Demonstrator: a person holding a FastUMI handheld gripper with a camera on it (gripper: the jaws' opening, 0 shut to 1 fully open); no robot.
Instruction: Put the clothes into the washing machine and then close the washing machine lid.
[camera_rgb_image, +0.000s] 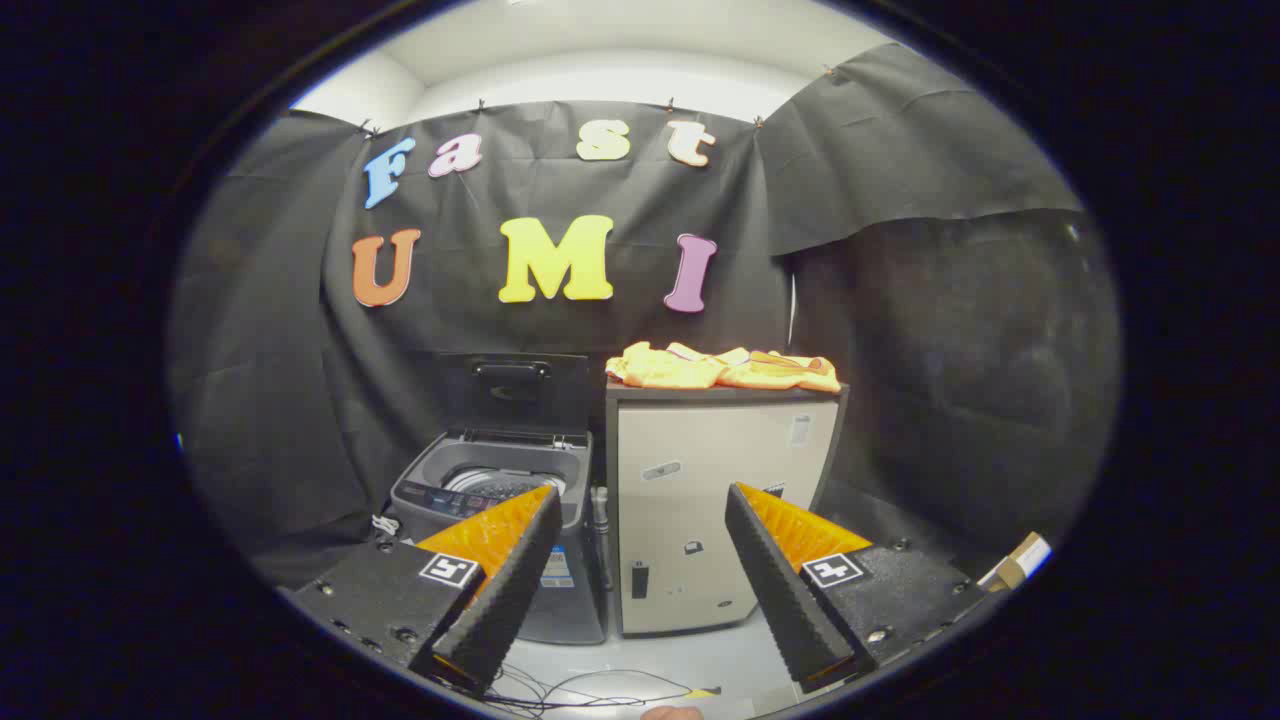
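Orange clothes (722, 368) lie in a loose heap on top of a beige cabinet (715, 500), well beyond the gripper (642, 520) and above the gap between its two fingers. The gripper is spread wide with nothing between its ridged black pads. Just left of the cabinet stands the washing machine (500, 500), its lid (512, 385) raised upright against the black cloth, the drum showing behind the left finger's tip. Thin cables (590, 690) trail across the pale floor (700, 655) near the fingers.
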